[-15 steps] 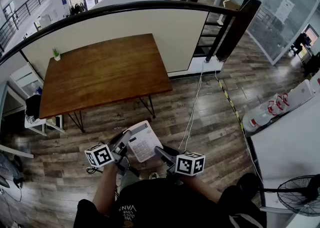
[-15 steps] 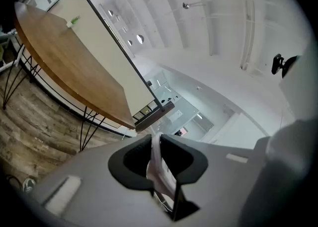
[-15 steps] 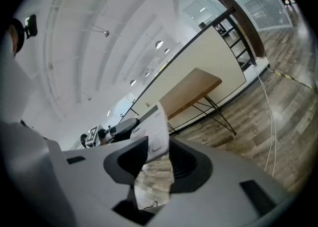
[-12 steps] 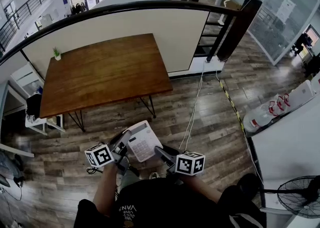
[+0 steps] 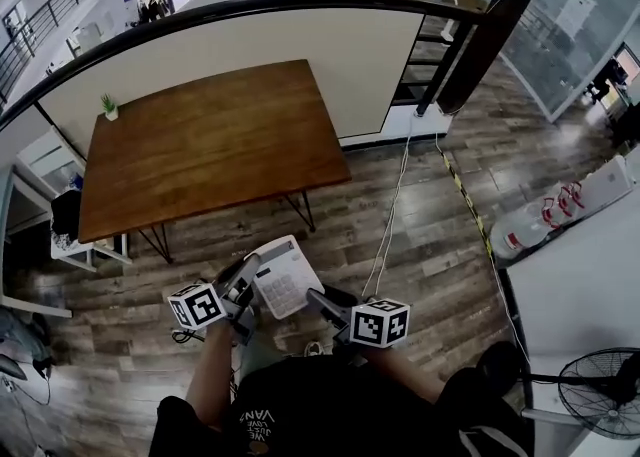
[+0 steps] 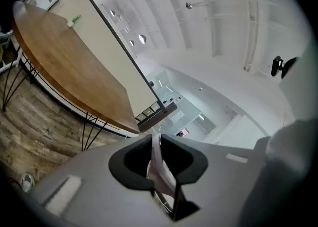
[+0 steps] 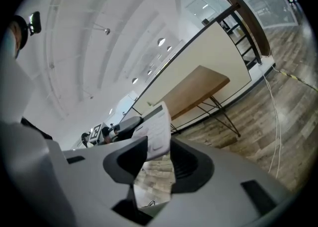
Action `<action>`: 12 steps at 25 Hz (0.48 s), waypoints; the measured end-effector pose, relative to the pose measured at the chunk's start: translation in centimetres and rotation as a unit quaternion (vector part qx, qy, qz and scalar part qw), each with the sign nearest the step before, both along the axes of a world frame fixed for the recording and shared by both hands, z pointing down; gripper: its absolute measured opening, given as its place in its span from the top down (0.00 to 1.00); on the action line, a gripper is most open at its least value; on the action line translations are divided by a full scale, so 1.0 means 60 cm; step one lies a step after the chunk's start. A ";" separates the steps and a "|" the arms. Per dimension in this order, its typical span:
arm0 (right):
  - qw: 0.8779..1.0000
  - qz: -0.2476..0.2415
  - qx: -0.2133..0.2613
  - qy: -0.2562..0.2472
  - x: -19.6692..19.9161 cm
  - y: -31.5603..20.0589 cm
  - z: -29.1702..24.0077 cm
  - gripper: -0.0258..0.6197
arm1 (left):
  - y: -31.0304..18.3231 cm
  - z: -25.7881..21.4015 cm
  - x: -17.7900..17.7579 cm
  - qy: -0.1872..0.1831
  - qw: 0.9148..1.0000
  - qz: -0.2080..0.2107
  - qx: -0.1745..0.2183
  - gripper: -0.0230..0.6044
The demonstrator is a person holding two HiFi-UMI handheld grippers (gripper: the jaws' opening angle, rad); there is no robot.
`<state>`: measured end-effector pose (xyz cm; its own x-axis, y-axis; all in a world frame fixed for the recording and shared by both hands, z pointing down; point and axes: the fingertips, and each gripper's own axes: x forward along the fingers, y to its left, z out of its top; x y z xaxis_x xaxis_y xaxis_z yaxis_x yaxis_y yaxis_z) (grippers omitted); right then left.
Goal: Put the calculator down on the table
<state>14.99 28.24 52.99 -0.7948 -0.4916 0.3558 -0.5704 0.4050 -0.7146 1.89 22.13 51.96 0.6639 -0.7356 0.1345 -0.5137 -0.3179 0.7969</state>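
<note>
A white calculator (image 5: 283,278) hangs in the air over the wooden floor, in front of the brown wooden table (image 5: 210,145). My left gripper (image 5: 250,280) is shut on its left edge. In the left gripper view the calculator (image 6: 159,169) shows edge-on between the jaws of my left gripper (image 6: 158,151), with the table (image 6: 64,67) far ahead. My right gripper (image 5: 318,300) stands open close to the calculator's near right corner. In the right gripper view the calculator (image 7: 156,129) appears past the wide gap of my right gripper (image 7: 158,156), whose pads do not press on it.
A small potted plant (image 5: 111,105) stands on the table's far left corner. Behind the table runs a low wall with a dark railing (image 5: 300,7). A white cable (image 5: 390,215) trails across the floor. Water bottles (image 5: 545,220) and a fan (image 5: 600,395) are at the right.
The whole picture has slid up a little as the head moved. The left gripper's hold on the calculator and the open right gripper look the same.
</note>
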 end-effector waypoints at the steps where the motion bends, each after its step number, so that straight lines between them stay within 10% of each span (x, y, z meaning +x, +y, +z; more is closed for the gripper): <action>1: 1.000 0.002 0.001 0.002 -0.007 -0.009 0.000 0.74 | -0.010 0.000 -0.006 0.000 1.000 0.004 0.001 0.87; 12: 0.999 0.045 -0.002 0.003 -0.146 -0.115 -0.014 0.74 | -0.133 -0.021 -0.135 -0.007 0.999 0.051 0.005 0.87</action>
